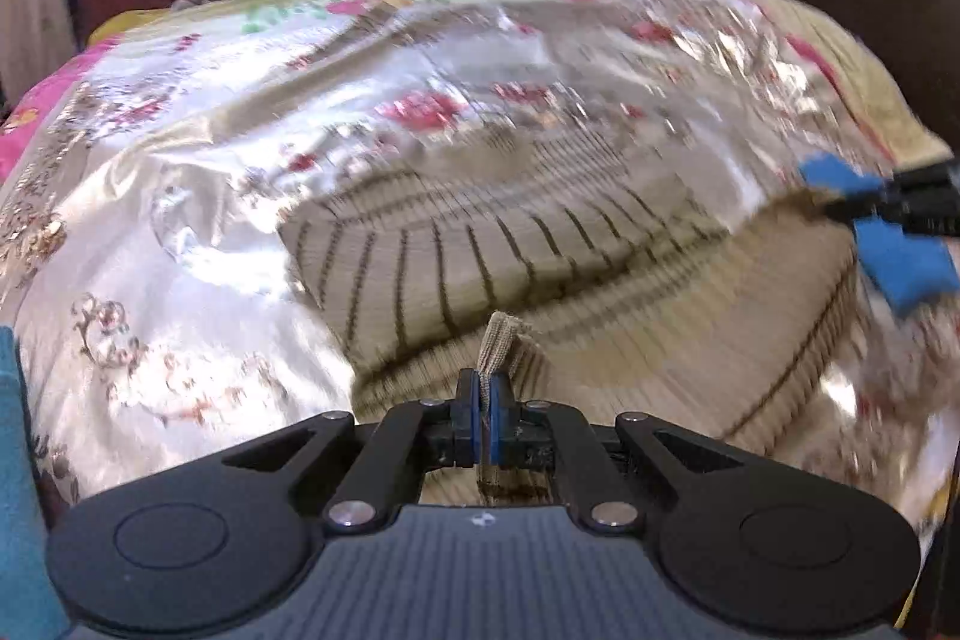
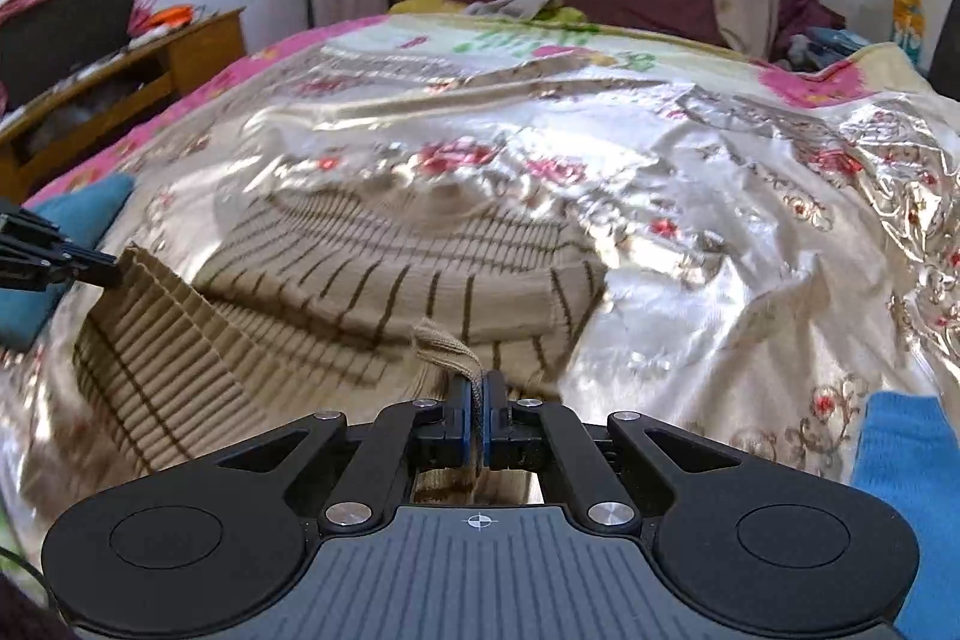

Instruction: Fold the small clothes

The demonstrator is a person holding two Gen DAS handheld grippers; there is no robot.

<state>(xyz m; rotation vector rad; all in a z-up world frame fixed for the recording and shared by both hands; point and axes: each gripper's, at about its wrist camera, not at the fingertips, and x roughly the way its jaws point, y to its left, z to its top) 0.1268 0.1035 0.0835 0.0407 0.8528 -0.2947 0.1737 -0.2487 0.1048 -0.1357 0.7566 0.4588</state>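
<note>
A beige sweater (image 2: pixel 372 280) with thin dark stripes, ribbed, is draped and partly doubled over on the shiny flowered bedspread (image 2: pixel 690 232). The left gripper (image 1: pixel 483 391) pinches one bunched edge tight, the cloth spreading ahead and beneath it. The right gripper (image 2: pixel 478 394) nips another edge; the motion-blurred far fold probably lies flat.

A bed (image 2: pixel 384 58) bears a shiny floral cover (image 2: pixel 690 232) and striped garment (image 2: pixel 372 280).
</note>
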